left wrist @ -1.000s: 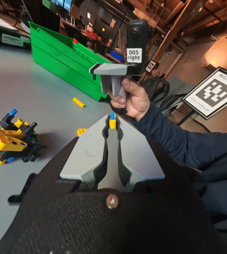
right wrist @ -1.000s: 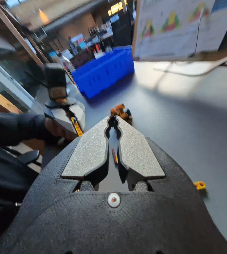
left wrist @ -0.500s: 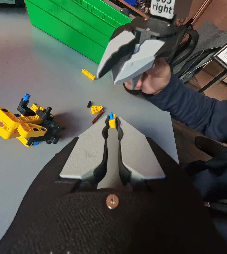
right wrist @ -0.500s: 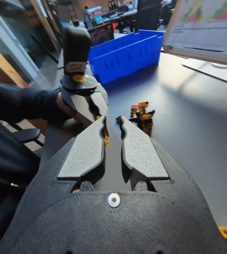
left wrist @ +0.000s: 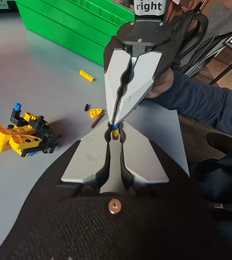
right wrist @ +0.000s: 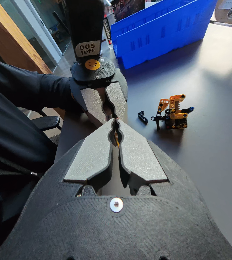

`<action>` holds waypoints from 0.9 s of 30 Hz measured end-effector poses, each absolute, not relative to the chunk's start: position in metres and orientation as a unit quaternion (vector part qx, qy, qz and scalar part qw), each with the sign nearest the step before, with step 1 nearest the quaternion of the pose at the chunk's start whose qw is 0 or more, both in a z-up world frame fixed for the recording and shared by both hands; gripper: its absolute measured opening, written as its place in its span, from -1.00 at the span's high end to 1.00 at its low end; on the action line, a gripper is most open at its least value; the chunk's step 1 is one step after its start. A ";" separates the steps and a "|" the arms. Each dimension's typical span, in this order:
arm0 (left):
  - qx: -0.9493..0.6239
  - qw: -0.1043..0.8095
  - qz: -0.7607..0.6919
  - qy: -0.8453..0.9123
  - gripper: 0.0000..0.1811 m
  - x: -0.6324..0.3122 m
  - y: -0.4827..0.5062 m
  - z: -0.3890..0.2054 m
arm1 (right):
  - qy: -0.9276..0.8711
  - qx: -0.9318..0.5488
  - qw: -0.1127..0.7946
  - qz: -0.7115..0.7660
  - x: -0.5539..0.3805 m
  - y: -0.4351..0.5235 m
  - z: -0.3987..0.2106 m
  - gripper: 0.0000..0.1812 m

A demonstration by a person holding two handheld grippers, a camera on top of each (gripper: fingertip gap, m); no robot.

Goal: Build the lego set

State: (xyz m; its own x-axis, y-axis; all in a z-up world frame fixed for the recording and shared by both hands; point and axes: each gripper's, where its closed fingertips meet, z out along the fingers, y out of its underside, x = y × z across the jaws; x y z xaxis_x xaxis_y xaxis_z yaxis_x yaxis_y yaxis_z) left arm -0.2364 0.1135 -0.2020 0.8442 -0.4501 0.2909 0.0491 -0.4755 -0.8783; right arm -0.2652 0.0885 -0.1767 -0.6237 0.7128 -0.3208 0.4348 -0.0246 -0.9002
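My left gripper (left wrist: 115,124) is shut on a small yellow connector (left wrist: 115,134) with a blue pin (left wrist: 115,126) sticking out of its far end. My right gripper (left wrist: 113,122) points down at it tip to tip, and its jaws are closed on the blue pin. In the right wrist view the right gripper (right wrist: 115,120) meets the left gripper (right wrist: 114,116), and a sliver of the yellow connector (right wrist: 117,139) shows in the gap. The yellow and black lego assembly (left wrist: 18,133) stands on the grey table, left of both grippers; it also shows in the right wrist view (right wrist: 173,114).
A green bin (left wrist: 70,25) stands at the back. Loose parts lie near the table edge: a yellow beam (left wrist: 86,73), a yellow triangular piece (left wrist: 95,112), a black pin (left wrist: 86,107) and a dark red axle (left wrist: 96,120). A black beam (right wrist: 142,115) and a blue bin (right wrist: 161,31) show in the right wrist view. Both grippers' tips are close together, under 4 cm apart.
The right gripper has swung down from beside the left one, opened, then closed its tips on the blue pin. The left gripper has kept its hold on the yellow connector.
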 end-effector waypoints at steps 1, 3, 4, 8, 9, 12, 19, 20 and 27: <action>-0.818 0.504 -0.246 0.129 0.95 -0.236 0.113 -0.200 | -0.682 -0.424 0.134 0.581 -0.266 0.094 -0.174 1.00; -0.805 0.518 -0.256 0.136 0.96 -0.235 0.112 -0.194 | -0.662 -0.432 0.167 0.590 -0.264 0.110 -0.163 1.00; -0.796 0.527 -0.263 0.136 0.95 -0.235 0.112 -0.190 | -0.652 -0.429 0.166 0.603 -0.260 0.114 -0.157 0.84; -0.771 0.567 -0.260 0.129 0.95 -0.242 0.115 -0.177 | -0.645 -0.426 0.129 0.621 -0.247 0.116 -0.155 0.72; -0.763 0.576 -0.262 0.132 0.95 -0.241 0.114 -0.173 | -0.648 -0.420 0.128 0.623 -0.247 0.113 -0.154 0.73; -0.733 0.609 -0.269 0.138 0.95 -0.237 0.113 -0.159 | -0.661 -0.408 0.119 0.618 -0.246 0.104 -0.158 0.84; -0.720 0.625 -0.260 0.153 0.95 -0.235 0.110 -0.151 | -0.655 -0.394 0.122 0.633 -0.242 0.105 -0.150 0.94; -0.717 0.628 -0.262 0.154 0.95 -0.234 0.109 -0.150 | -0.655 -0.391 0.121 0.635 -0.241 0.104 -0.148 0.94; -0.725 0.621 -0.261 0.142 0.91 -0.238 0.108 -0.150 | -0.666 -0.387 0.153 0.618 -0.240 0.109 -0.147 0.94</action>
